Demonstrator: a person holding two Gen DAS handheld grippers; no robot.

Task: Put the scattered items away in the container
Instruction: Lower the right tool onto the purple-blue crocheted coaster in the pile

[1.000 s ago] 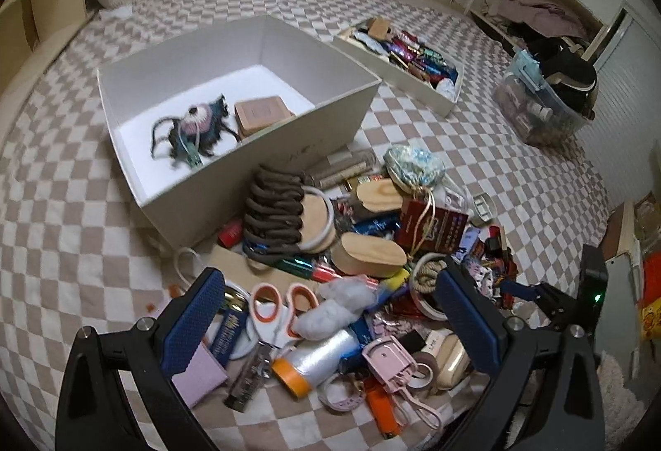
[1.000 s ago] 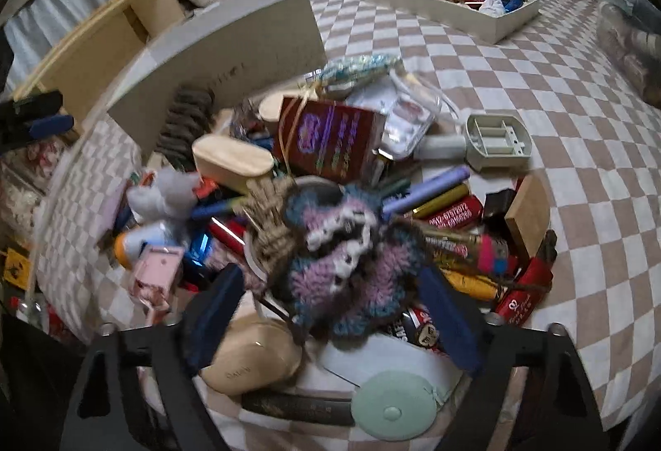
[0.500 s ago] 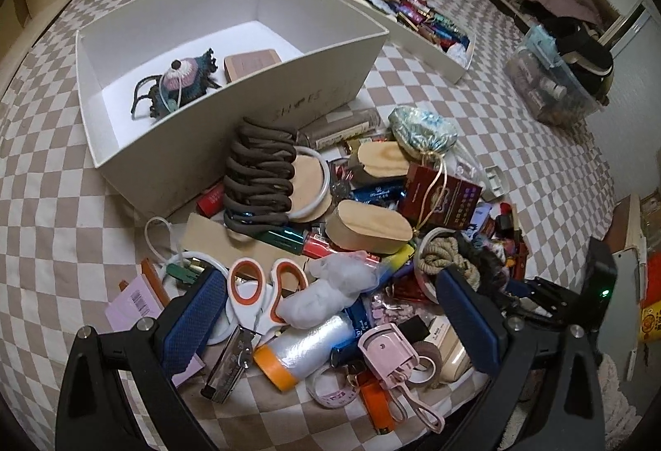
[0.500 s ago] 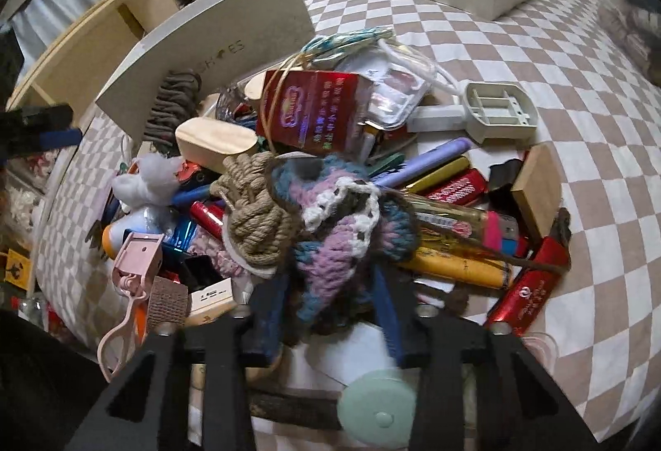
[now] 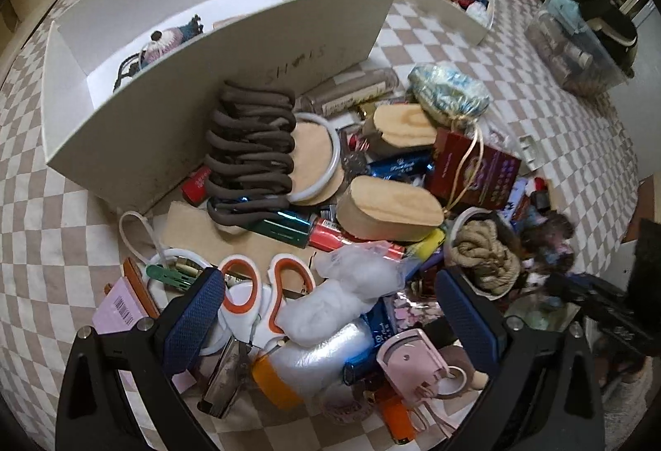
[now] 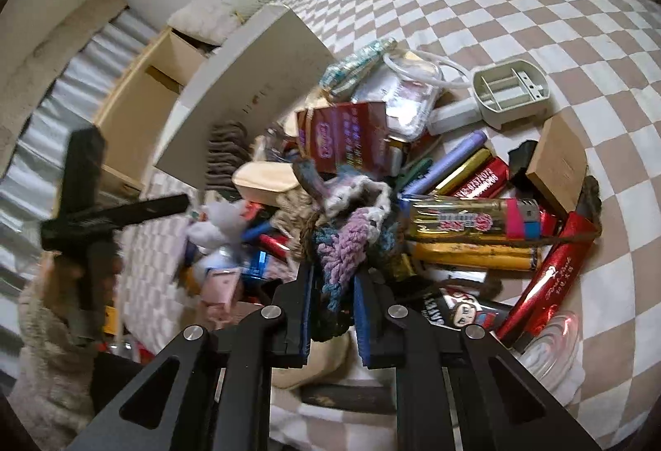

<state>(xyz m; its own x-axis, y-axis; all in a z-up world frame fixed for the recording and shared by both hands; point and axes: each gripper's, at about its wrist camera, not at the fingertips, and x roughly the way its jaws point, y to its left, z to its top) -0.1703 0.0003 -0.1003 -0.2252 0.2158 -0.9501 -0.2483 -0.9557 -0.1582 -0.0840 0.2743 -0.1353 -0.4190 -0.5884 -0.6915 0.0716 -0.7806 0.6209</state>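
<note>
1. Left tool [image 5: 326, 321]: jaws wide, nothing between the pads, hanging low over the near-left of the pile above the orange-handled scissors [image 5: 264, 286] and a wad of white stuffing [image 5: 330, 306].
2. White container [image 5: 231, 79]: open box at far left of the pile, on the checkered floor mat [image 5: 53, 244]. One crocheted piece [image 5: 165, 40] already lies inside.
3. Right tool [image 6: 332, 310]: jaws narrow, clamped on a purple-and-teal crocheted item [image 6: 347, 240] in the middle of the pile. Yarn bulges out above the pads.
4. Doing the step well, my read: lift straight up first, since the crochet sits among a jute rope coil [image 6: 297, 211] and a lighter [image 6: 471, 219] and loose yarn may drag them. Clear the container's near wall before swinging left, then release low inside.
5. Grip looks to catch only one fold; risk of it slipping out if swung fast.
6. Versus a second ago: right tool went from wide around the crochet to shut on it and has rolled. Left tool has dropped closer to the pile, so the container now sits higher in the left wrist view.
</note>
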